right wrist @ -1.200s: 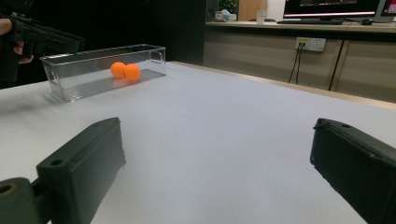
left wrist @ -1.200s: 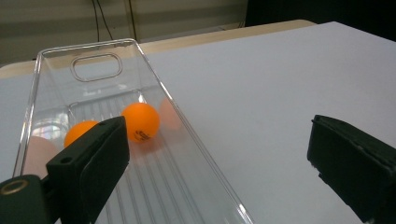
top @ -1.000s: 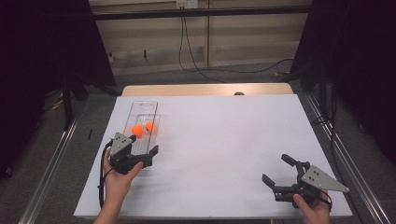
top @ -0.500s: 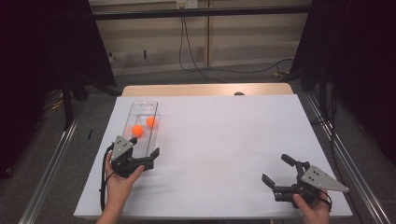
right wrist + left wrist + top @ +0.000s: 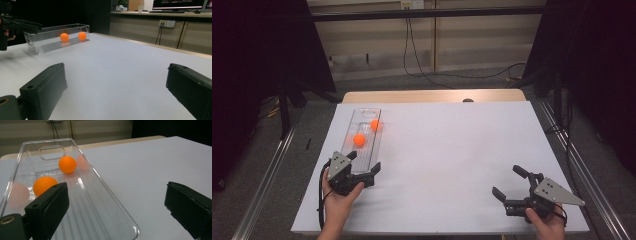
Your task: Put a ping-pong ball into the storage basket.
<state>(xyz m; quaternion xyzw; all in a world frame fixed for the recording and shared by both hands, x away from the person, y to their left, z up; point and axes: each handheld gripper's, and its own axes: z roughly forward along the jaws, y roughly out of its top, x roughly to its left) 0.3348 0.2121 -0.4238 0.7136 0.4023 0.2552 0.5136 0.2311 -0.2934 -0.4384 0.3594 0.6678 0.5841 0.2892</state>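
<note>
A clear plastic tray [image 5: 368,152] lies lengthwise on the left of the white table [image 5: 447,150]. Two orange balls sit in it, one mid-tray [image 5: 359,139] and one nearer the far end [image 5: 375,124]. My left gripper [image 5: 364,162] is open at the tray's near end. In the left gripper view [image 5: 117,195] its jaws straddle the tray's right wall [image 5: 107,187], with the balls [image 5: 45,184] [image 5: 67,164] ahead. My right gripper [image 5: 507,181] rests open at the near right, nothing between its jaws [image 5: 115,72]. From there the tray [image 5: 45,42] and the balls [image 5: 64,37] [image 5: 82,36] are far left.
A wooden strip [image 5: 432,96] runs along the table's far edge, with a small dark object [image 5: 468,100] on it. Metal rails [image 5: 267,170] flank both sides. Cables [image 5: 422,70] lie on the floor beyond. The left gripper [image 5: 15,25] shows at the far left of the right gripper view.
My left gripper has drawn back a little toward the near edge. One ball has rolled toward the tray's far end. The right gripper has stayed still.
</note>
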